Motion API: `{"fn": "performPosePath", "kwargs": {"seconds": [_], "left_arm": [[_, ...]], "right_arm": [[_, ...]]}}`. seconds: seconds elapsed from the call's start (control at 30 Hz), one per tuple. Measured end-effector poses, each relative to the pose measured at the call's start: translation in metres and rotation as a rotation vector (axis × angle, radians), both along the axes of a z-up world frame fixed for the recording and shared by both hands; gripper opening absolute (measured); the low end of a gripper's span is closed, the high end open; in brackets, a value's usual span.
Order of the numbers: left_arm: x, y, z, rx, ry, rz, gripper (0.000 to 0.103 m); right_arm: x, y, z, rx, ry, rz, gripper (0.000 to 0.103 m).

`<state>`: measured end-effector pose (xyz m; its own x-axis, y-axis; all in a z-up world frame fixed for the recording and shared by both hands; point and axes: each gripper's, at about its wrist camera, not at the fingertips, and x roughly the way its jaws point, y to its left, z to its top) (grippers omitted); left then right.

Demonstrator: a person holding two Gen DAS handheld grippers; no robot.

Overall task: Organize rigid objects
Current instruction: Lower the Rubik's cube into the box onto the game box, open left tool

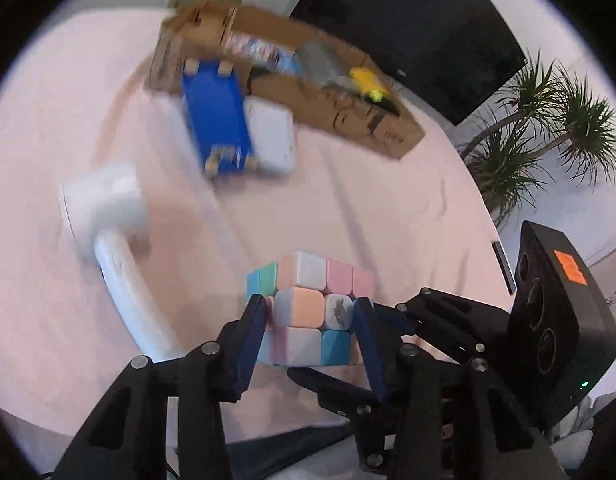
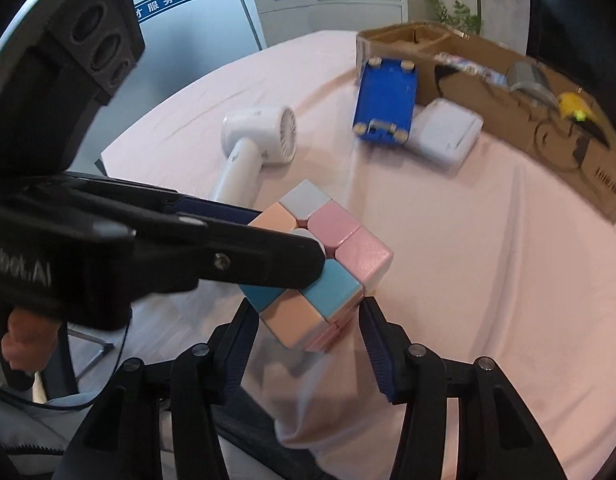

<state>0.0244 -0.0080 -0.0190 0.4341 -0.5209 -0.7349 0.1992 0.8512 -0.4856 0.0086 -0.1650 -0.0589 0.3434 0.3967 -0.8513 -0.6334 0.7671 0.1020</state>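
A pastel puzzle cube (image 1: 308, 308) is held off the pink table between the fingers of my left gripper (image 1: 310, 310), which is shut on it. It also shows in the right wrist view (image 2: 324, 256), with the left gripper (image 2: 267, 244) reaching in from the left. My right gripper (image 2: 308, 320) is open just under and around the cube's lower part; I cannot tell whether its pads touch it. The right gripper shows at the right edge of the left wrist view (image 1: 408, 316).
On the pink cloth (image 2: 468, 264) lie a white handheld fan (image 2: 255, 140), a blue toy cart (image 2: 386, 100) upside down, and a white flat box (image 2: 444, 132). A cardboard box (image 2: 508, 92) with several items stands at the far right. Potted plants (image 1: 548, 128) stand beyond.
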Motion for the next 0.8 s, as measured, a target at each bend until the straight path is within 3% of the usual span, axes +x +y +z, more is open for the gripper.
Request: {"fn": "performPosePath", "kwargs": {"seconds": [0.17, 0.4, 0.63, 0.8], "left_arm": [[0.024, 0.001, 0.050, 0.005, -0.118, 0.017, 0.044], [0.099, 0.007, 0.109, -0.007, -0.243, -0.010, 0.044], [0.172, 0.008, 0.126, 0.006, -0.270, -0.032, 0.044], [0.219, 0.011, 0.115, 0.017, -0.243, -0.038, 0.044]], "right_arm": [[0.027, 0.000, 0.052, 0.011, -0.111, -0.002, 0.050], [0.094, 0.010, 0.114, 0.002, -0.259, -0.030, 0.050], [0.182, 0.021, 0.138, -0.012, -0.297, -0.059, 0.050], [0.248, 0.031, 0.129, -0.024, -0.273, -0.061, 0.050]]}}
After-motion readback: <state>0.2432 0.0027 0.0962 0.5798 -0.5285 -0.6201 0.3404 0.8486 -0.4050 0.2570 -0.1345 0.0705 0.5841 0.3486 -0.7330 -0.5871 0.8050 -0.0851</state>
